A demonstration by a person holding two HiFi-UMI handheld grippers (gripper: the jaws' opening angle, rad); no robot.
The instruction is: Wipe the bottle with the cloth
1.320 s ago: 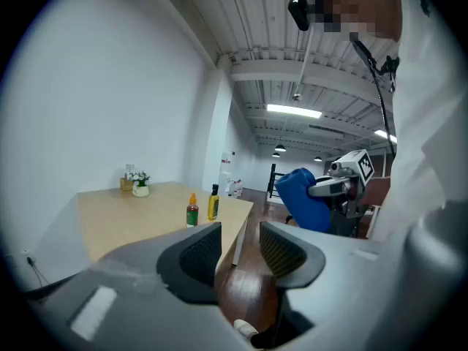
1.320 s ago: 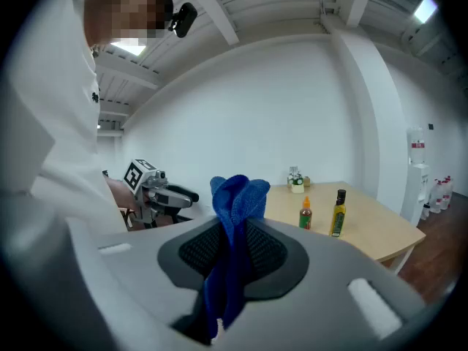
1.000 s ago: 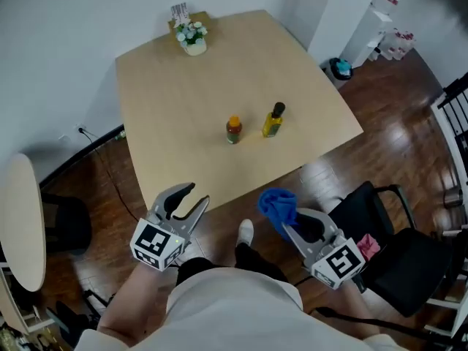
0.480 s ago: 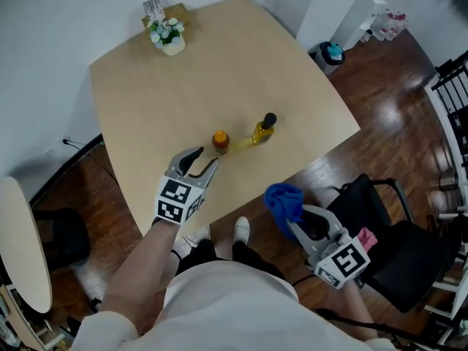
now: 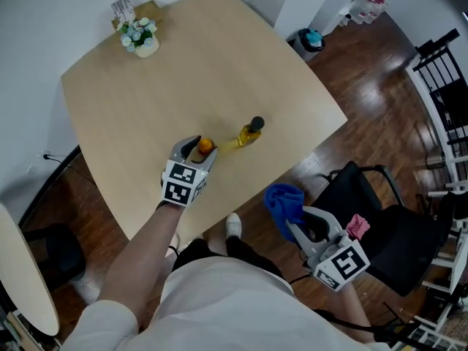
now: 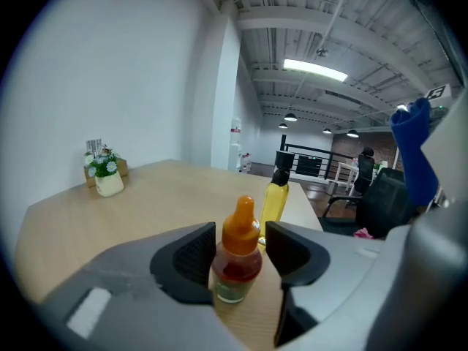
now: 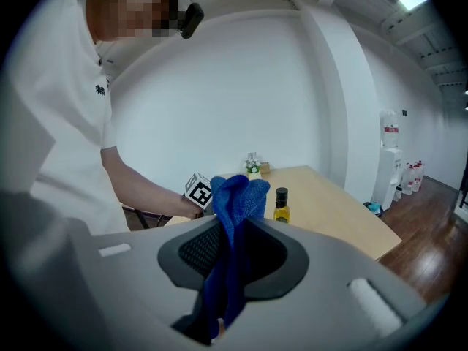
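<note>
A small bottle with an orange cap (image 5: 205,146) stands near the front of the wooden table (image 5: 183,72). My left gripper (image 5: 199,150) is around it, and in the left gripper view both pads sit against the bottle (image 6: 237,258), shut on it. A yellow oil bottle with a black cap (image 5: 248,132) stands just right of it, also seen behind the jaws (image 6: 274,199). My right gripper (image 5: 291,224) hangs off the table over the floor, shut on a blue cloth (image 5: 284,203) that sticks up between its jaws (image 7: 232,218).
A small white pot of flowers (image 5: 139,39) sits at the table's far corner. A black chair (image 5: 380,225) stands just right of the right gripper. A round side table (image 5: 22,269) is at the left edge. A bin (image 5: 311,39) stands on the floor beyond the table.
My left gripper moved forward onto the table to the orange-capped bottle and its jaws came in around it. The right gripper stayed low with the cloth.
</note>
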